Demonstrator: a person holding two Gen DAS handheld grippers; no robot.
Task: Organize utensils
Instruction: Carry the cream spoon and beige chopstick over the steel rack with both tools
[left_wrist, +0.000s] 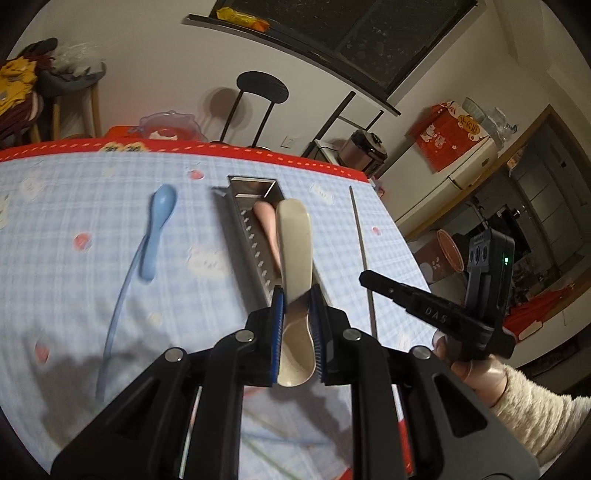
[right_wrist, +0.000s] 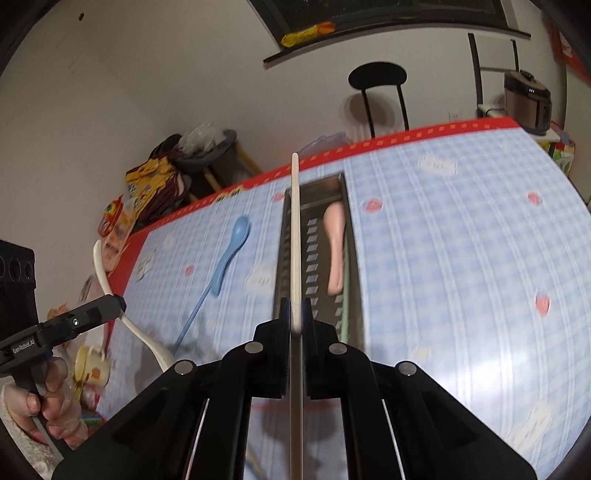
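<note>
My left gripper (left_wrist: 297, 295) is shut on a cream spoon (left_wrist: 293, 236); its handle points forward above the long metal tray (left_wrist: 243, 236), its bowl sits behind the pads. The right wrist view shows the same gripper (right_wrist: 118, 303) and spoon (right_wrist: 105, 273) at far left. My right gripper (right_wrist: 295, 306) is shut on a pale chopstick (right_wrist: 295, 221) that points forward over the tray's left wall (right_wrist: 282, 254). A pink spoon (right_wrist: 334, 251) lies inside the tray, with a thin green stick (right_wrist: 343, 325) beside it. On the cloth left of the tray lie a blue spoon (left_wrist: 159, 225) and a blue stick (left_wrist: 114, 325).
The table wears a blue checked cloth (right_wrist: 461, 258) with a red border. A black chair (left_wrist: 260, 99) stands behind the far edge, with a clear lidded bowl (left_wrist: 170, 125) near it. A rice cooker (left_wrist: 364, 151) and a fridge (left_wrist: 465, 162) are off to the right. A cluttered stool (right_wrist: 207, 155) stands past the table's left side.
</note>
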